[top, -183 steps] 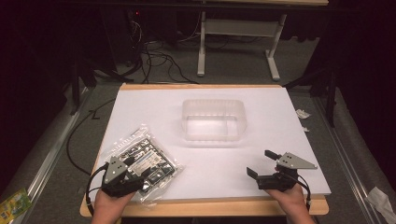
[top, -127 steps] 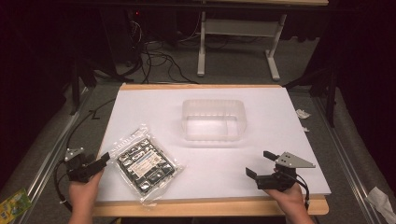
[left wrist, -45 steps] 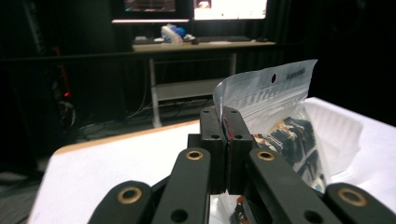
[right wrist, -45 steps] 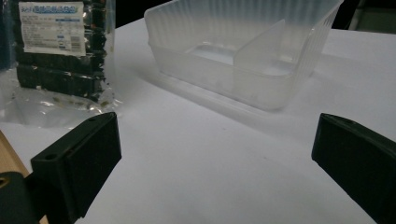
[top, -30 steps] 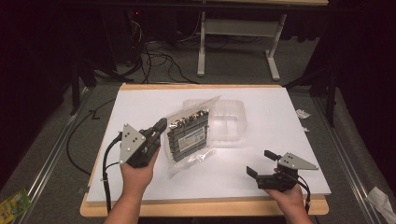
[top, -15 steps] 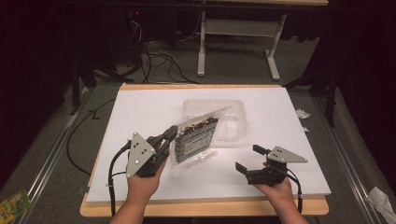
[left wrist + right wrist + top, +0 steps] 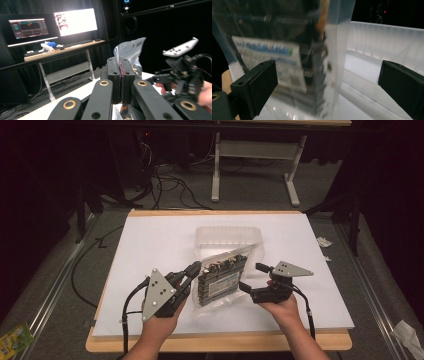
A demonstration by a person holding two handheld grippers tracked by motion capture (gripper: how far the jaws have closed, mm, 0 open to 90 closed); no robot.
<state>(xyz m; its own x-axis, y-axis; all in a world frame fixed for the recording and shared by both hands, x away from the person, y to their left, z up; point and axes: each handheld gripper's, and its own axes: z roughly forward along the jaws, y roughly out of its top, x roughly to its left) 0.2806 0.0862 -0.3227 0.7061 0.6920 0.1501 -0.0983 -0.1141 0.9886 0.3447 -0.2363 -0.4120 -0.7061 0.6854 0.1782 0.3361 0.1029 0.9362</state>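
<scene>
A: Which step is in hand?

B: The left tool (image 7: 192, 270) has the clear bag holding a circuit board (image 7: 222, 277) clamped at its left edge and holds it on edge above the white sheet of the bench (image 7: 150, 245), just in front of the clear plastic tray (image 7: 227, 234). The right tool (image 7: 250, 280) sits at the bag's right edge with its jaws wide apart. It reads as a handover or a two-handed steadying, with the tray as the likely destination.

A: And the next move?

B: Judging from this, the right tool needs to close on the bag's free edge without crushing the board, so that both tools can lower the bag flat into the tray. The film is slippery and floppy, so a grip on the sealed margin looks safer than one over the components.

A: What does the left gripper view add?

B: It shows the jaws of the left tool (image 7: 121, 75) pressed tight together, with a sliver of the bag (image 7: 130, 50) rising between them, which the high view cannot settle. It also shows the right tool (image 7: 182, 72) close by, at the right.

A: And the right gripper view?

B: Its two black jaws stand far apart at the picture's edges, gripping nothing. The bag (image 7: 287, 50) fills the gap between them, blurred, with a white label on the board, and the tray's wall (image 7: 387, 40) stands just behind.
</scene>
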